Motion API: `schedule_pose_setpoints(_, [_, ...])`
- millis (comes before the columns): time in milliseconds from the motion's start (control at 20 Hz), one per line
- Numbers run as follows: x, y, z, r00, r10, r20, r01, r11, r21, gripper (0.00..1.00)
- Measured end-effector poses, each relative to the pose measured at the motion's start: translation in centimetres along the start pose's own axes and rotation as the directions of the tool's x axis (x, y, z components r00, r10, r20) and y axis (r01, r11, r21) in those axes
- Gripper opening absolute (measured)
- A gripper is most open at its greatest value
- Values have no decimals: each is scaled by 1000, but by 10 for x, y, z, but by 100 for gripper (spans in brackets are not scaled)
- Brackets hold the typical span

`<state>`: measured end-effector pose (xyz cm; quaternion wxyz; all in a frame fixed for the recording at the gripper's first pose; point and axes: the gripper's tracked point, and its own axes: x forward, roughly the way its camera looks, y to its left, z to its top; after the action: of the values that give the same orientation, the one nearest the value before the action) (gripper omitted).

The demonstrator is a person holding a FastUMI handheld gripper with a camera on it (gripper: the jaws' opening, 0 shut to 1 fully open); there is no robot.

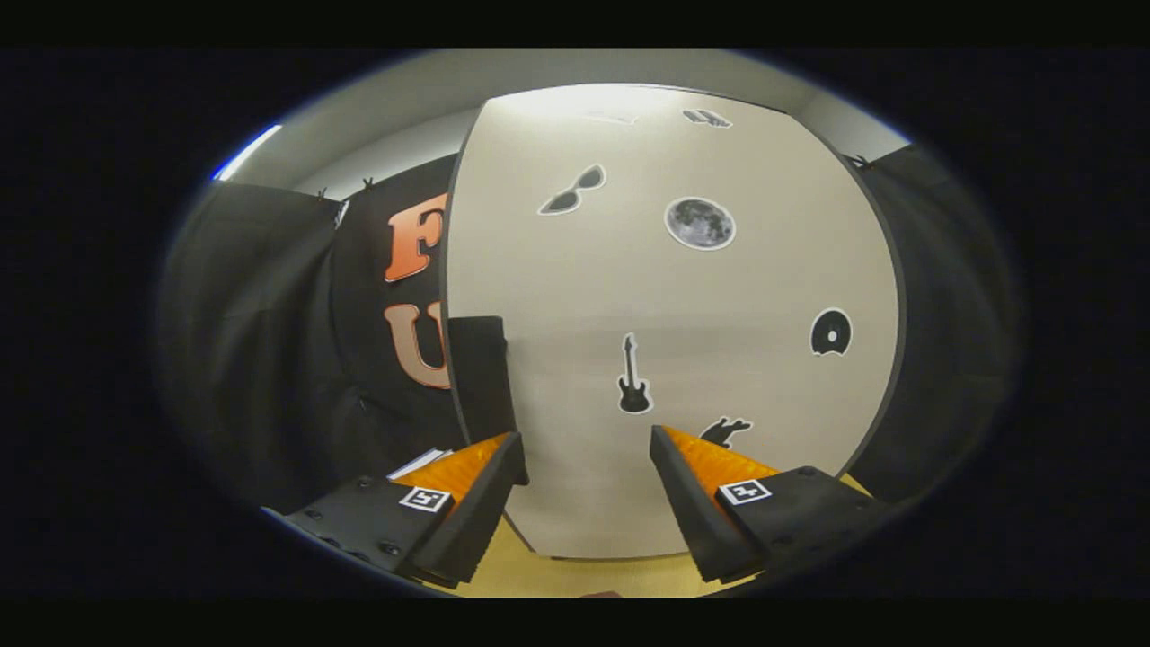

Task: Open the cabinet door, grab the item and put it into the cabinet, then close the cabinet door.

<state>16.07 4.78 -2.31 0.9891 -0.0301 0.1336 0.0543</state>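
Two fingers of the gripper point(588, 449) stand well apart, nothing between them, gripping nothing. Cabinet door point(665, 296) sits straight ahead, just beyond the fingertips; pale beige panel with a dark edge, looks closed and flat-on to the camera, though the seam on the far side is hard to judge through the fisheye bend. Several stickers on the door: a sunglasses sticker point(572, 190) upper left, a moon sticker point(700, 223) beside it to the right, a small dark sticker point(707, 118) near the top, too small to identify, a vinyl record sticker point(831, 332) toward the right edge, a guitar sticker point(633, 376) low centre, just ahead of the gap between the fingers, and a dark silhouette sticker point(724, 430) partly hidden behind the right finger. Black box-like shape point(479, 377) sits at the door's left edge, above the left finger; cannot tell what it is. Yellowish table surface point(575, 575) below the door and between the fingers. White paper or card point(420, 462) peeks out just beyond the left finger. Item to be stored cannot be identified from this view. Black cloth wall point(260, 341) hangs left and right of the cabinet.
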Motion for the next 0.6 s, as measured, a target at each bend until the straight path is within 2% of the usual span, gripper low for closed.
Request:
schedule_pose_setpoints(300, [-16, 1, -3, 1000, 7, 3, -7, 1000, 4, 93])
schedule_pose_setpoints(600, [-96, -22, 9, 998, 30, 51, -29, 1000, -10, 92])
